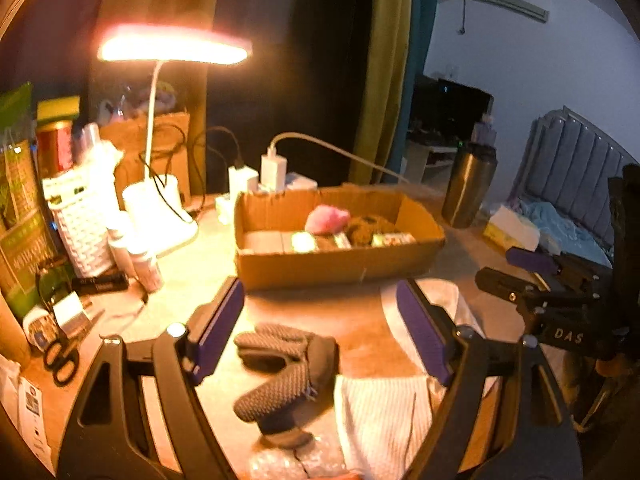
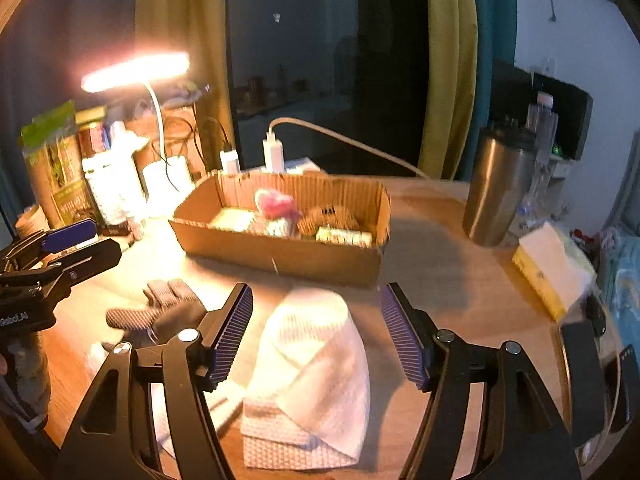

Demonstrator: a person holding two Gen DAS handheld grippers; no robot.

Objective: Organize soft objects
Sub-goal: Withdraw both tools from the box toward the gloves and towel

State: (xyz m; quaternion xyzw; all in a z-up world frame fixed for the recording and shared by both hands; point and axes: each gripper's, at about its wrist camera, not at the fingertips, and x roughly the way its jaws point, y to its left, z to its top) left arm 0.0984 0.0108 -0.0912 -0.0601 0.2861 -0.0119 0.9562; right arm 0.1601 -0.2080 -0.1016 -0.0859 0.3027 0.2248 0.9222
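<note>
A grey knitted glove [image 1: 280, 368] lies on the wooden table between the fingers of my open, empty left gripper [image 1: 320, 332]. It also shows in the right wrist view [image 2: 164, 312]. A folded white towel [image 2: 312, 376] lies between the fingers of my open, empty right gripper [image 2: 316, 332], and shows in the left wrist view [image 1: 384, 412]. A cardboard box [image 1: 340, 264] behind them holds a pink soft thing [image 1: 326, 220], a brown soft thing [image 1: 370, 228] and small packets. The right gripper [image 1: 520, 272] shows at the right of the left wrist view; the left gripper [image 2: 76, 244] shows at the left of the right wrist view.
A lit desk lamp [image 1: 160, 208], a white basket [image 1: 80, 220], bottles, scissors [image 1: 60, 360] and chargers [image 1: 274, 168] crowd the left and back. A steel tumbler [image 2: 498, 192] and a tissue box [image 2: 552, 268] stand at the right. Bubble wrap [image 1: 296, 460] lies near the front edge.
</note>
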